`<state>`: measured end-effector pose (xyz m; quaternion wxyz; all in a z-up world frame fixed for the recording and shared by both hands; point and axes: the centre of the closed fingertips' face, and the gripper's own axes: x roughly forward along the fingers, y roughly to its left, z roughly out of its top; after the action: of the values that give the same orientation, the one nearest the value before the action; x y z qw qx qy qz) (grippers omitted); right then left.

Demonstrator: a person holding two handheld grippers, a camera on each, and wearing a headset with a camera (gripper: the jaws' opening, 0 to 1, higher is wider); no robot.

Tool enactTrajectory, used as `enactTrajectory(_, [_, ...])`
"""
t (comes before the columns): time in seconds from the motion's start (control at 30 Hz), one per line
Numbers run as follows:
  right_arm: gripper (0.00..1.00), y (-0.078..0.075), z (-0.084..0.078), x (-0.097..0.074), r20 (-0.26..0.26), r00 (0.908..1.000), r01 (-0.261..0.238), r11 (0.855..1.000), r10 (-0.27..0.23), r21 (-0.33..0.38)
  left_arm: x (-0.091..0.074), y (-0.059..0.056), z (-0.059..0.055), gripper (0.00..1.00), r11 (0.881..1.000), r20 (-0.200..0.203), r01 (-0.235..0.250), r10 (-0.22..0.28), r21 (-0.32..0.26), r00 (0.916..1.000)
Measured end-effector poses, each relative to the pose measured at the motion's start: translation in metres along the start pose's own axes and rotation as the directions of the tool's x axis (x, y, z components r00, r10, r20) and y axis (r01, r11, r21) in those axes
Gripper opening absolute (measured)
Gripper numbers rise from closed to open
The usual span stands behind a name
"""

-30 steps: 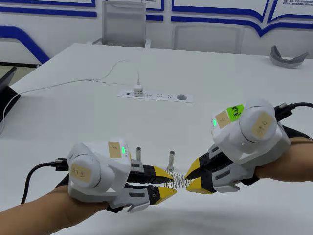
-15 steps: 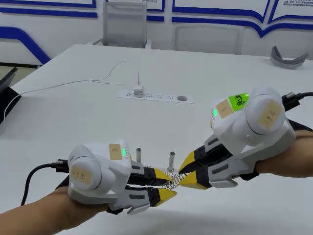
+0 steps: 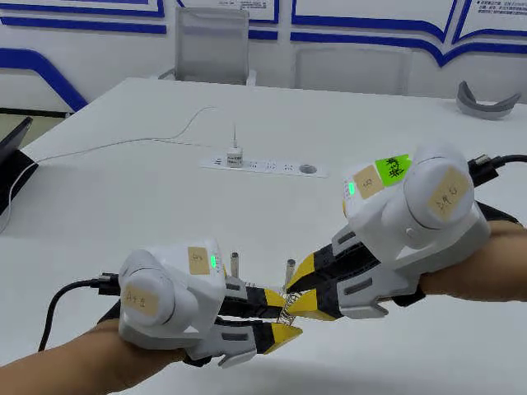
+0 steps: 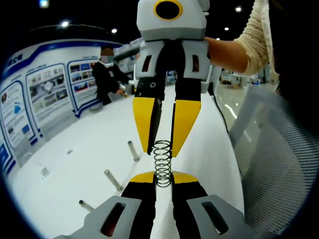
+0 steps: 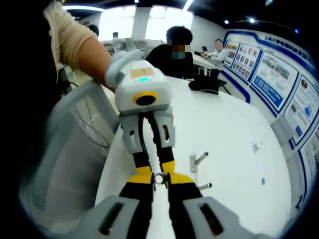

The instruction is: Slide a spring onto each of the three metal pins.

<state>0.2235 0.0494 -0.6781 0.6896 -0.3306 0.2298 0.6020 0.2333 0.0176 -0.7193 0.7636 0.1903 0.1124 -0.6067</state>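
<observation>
Spring [image 3: 286,308] held at lower centre of frame, one end pinched by left gripper [image 3: 283,315], other end pinched by right gripper [image 3: 290,298], pins [image 3: 235,264] just above.

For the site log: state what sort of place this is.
Probably an office meeting room or showroom: a large white table with a power strip on it, blue-trimmed display boards on the walls, and a chair at the table's far edge.

Shiny metal spring [image 4: 161,164], matt wht table [image 3: 165,197].
</observation>
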Motion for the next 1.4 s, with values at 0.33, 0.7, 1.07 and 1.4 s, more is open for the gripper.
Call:
enactTrajectory(0.33, [0.15, -0.004, -0.004, -0.001, 0.02, 0.9996, 0.02, 0.999, -0.021, 0.041, 0.0, 0.003, 0.003, 0.11, 1.0, 0.02, -0.008, 0.008, -0.021, 0.9998])
enactTrajectory(0.7, [0.12, -0.004, -0.002, 0.0, 0.042, 0.9988, 0.02, 0.997, -0.023, 0.07, 0.0, 0.004, 0.005, 0.11, 0.999, 0.041, -0.012, 0.013, -0.039, 0.9991])
enactTrajectory(1.07, [0.12, -0.009, -0.005, -0.003, 0.03, 0.9991, 0.029, 0.996, -0.032, 0.089, -0.004, 0.008, 0.004, 0.17, 0.997, 0.046, -0.023, 0.026, -0.068, 0.9986])
enactTrajectory(1.4, [0.12, -0.019, -0.016, -0.013, 0.008, 0.9983, 0.057, 0.99, -0.058, 0.127, -0.019, 0.019, -0.001, 0.23, 0.993, 0.044, -0.055, 0.059, -0.102, 0.9973])
